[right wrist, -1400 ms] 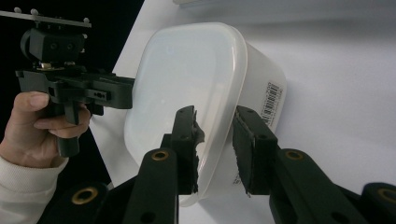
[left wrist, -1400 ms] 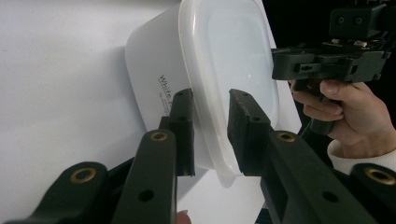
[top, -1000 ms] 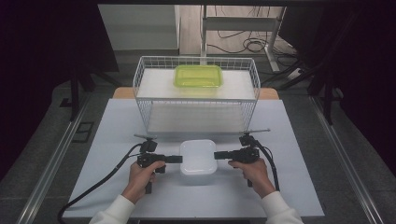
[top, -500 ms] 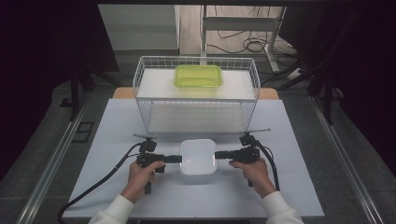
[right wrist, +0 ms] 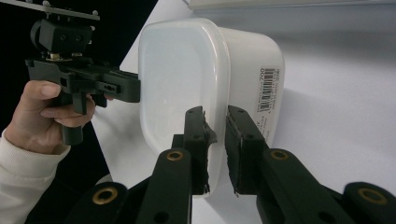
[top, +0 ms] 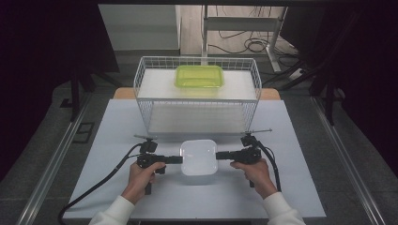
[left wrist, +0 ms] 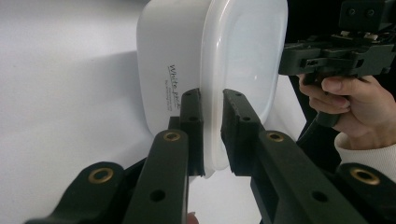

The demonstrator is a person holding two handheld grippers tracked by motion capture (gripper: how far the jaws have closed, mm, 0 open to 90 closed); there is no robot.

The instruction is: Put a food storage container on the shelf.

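White lidded plastic container (top: 199, 157) sits on the table (top: 117, 122), near its front edge, w/ both grippers on it from opposite sides. Lid's on, translucent; contents can't be made out. Left gripper (top: 178, 159) pinches the container's left rim: in the left gripper view its jaws stand nearly together, one on the lid side and one on the wall side w/ printed lettering, rim edge clamped between. Right gripper (top: 219, 154) does the same on the right rim; its jaws have just been closing, and in the right gripper view they squeeze the lid lip, barcode label just beside. Behind the container stands a white wire basket (top: 141, 79); a yellow-green lidded container (top: 199, 76) rests in it toward the back, on a white slab, contents not visible.
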